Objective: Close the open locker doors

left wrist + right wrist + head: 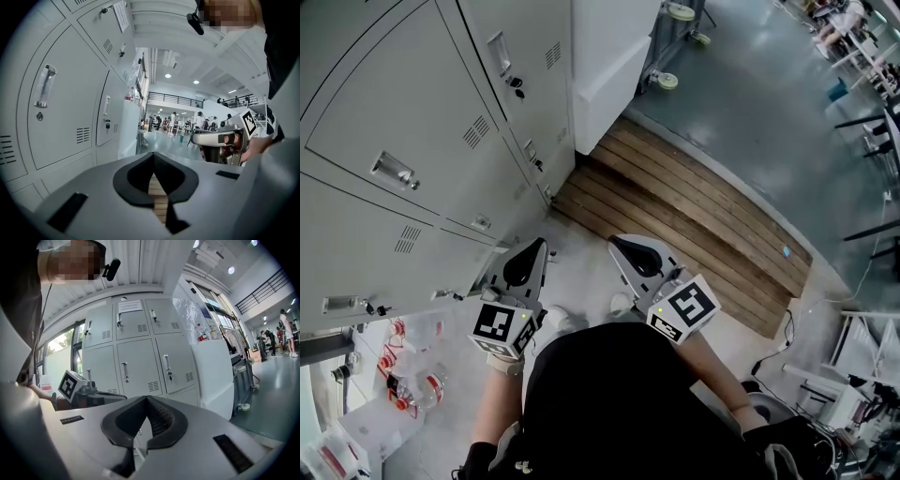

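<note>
A bank of grey metal lockers (403, 122) fills the left of the head view, and every door I can see lies flush and closed. My left gripper (541, 246) is held low in front of the bottom row, jaws shut and empty, a short way off the doors. My right gripper (617, 243) hovers beside it, also shut and empty. In the left gripper view the lockers (61, 112) run along the left past the shut left gripper (153, 157). The right gripper view faces the lockers (140, 352) over the shut right gripper (146, 400).
A wooden slatted platform (694, 216) lies on the floor ahead. A white cabinet (609, 66) stands at the lockers' far end, with a wheeled cart (675, 47) behind it. A clear bin of bottles (403, 375) sits at the lower left. Cables and equipment (834, 394) crowd the lower right.
</note>
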`<state>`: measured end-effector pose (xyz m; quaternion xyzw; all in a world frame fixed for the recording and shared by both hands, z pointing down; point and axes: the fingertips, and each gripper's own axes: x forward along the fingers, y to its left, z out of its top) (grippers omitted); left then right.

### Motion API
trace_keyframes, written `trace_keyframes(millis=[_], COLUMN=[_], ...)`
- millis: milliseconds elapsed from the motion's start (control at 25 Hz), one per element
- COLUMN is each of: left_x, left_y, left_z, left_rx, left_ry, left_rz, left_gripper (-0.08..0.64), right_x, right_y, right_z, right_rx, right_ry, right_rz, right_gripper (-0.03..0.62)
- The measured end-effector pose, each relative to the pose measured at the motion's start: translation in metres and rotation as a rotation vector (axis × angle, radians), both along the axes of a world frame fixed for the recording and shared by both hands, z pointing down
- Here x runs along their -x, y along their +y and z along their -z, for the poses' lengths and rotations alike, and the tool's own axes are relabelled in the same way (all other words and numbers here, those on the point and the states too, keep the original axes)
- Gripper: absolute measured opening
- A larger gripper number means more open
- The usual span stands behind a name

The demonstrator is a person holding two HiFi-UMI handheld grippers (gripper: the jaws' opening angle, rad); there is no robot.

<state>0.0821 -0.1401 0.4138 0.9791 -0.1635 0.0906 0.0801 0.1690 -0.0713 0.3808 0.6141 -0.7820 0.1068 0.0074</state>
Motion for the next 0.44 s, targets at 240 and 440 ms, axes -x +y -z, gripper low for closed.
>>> trace_keyframes(millis=[240, 440], left_x=[0.013, 0.023], left_y=[-0.008, -0.014], left_z=[-0.001, -0.003], left_rx=[0.006, -0.003], left_ry=[-0.002, -0.009], left_rz=[0.016, 0.028], left_gripper=[0.018, 0.018], right_x=[0.012, 0.021], right_y=[-0.007, -0.011], right_z=[0.000, -0.002], right_rx=[0.002, 0.011], right_ry=[0.004, 0.002], right_rz=[0.014, 0.018], right_gripper=[0.029, 0.029])
